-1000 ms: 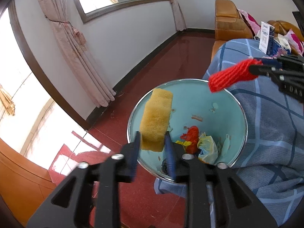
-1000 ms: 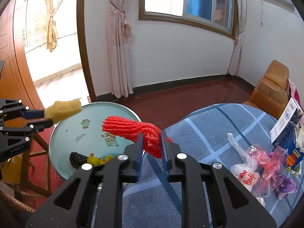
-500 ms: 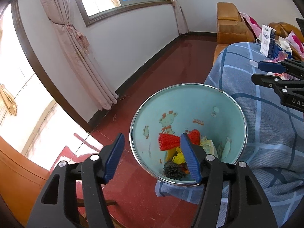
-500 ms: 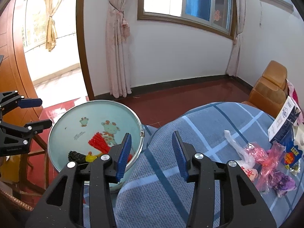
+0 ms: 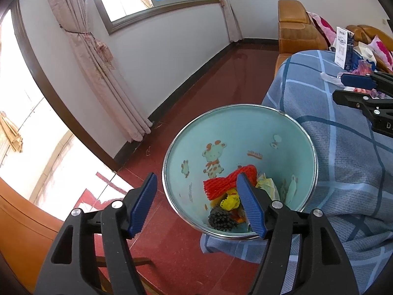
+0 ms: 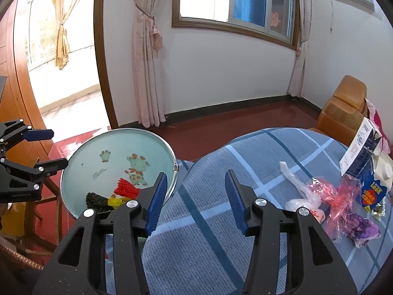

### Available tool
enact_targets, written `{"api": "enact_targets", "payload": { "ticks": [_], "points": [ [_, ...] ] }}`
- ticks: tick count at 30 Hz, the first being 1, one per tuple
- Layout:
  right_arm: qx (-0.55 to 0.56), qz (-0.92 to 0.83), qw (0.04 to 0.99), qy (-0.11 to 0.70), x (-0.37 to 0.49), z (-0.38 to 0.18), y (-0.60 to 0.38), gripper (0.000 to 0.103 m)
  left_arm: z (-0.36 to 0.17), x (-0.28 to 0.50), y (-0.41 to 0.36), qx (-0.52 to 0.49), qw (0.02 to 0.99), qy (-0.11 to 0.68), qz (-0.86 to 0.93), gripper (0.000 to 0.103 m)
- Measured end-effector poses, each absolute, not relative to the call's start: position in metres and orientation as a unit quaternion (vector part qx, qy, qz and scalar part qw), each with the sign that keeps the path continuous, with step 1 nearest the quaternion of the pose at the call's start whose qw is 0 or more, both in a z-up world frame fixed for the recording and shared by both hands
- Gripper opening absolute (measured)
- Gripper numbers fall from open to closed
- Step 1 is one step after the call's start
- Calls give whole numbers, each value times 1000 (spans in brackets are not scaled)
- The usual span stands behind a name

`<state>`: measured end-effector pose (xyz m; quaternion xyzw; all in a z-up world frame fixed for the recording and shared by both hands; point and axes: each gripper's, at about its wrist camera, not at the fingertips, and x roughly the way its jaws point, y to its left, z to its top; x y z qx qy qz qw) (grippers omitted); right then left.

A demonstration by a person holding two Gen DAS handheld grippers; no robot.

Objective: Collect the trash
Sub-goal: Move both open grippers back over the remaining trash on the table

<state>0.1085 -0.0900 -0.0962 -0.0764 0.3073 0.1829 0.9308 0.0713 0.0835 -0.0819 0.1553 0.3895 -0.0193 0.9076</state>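
Note:
A pale green bin (image 5: 235, 132) with a cartoon giraffe stands on the floor beside the cloth-covered table (image 6: 221, 233). In it lie a red foam net (image 5: 226, 182), a yellow wrapper (image 5: 229, 201) and a black netted lump (image 5: 219, 218). My left gripper (image 5: 196, 175) hangs over the bin's near rim, its jaws opening with nothing between them. My right gripper (image 6: 195, 173) is over the table's edge next to the bin (image 6: 103, 145), jaws also opening and empty. On the table to its right lie a white plastic bag (image 6: 302, 194), a pink wrapper (image 6: 336, 194) and a purple wrapper (image 6: 361, 226).
A white and blue carton (image 6: 361, 152) and a blue-yellow packet (image 6: 373, 191) stand at the table's far right. An orange sofa (image 5: 297, 32) is behind the table. A wooden chair frame (image 6: 49, 211) is left of the bin, over red floor (image 5: 208, 81).
A second ago my left gripper held a yellow sponge and my right the red net. Both let go over the bin; the net now lies inside, and both jaws stand wider.

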Motion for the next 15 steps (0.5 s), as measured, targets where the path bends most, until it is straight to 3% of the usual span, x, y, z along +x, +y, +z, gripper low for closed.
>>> {"api": "enact_targets", "payload": {
  "ticks": [7,15],
  "points": [
    [-77,142,937,311,88,-93,-123,49,-88,70,71,157,905,394,-35,67],
    [-10,29,946,323,48,-97,-242,51,-95,72,18,179,898,394,-80,67]
  ]
}}
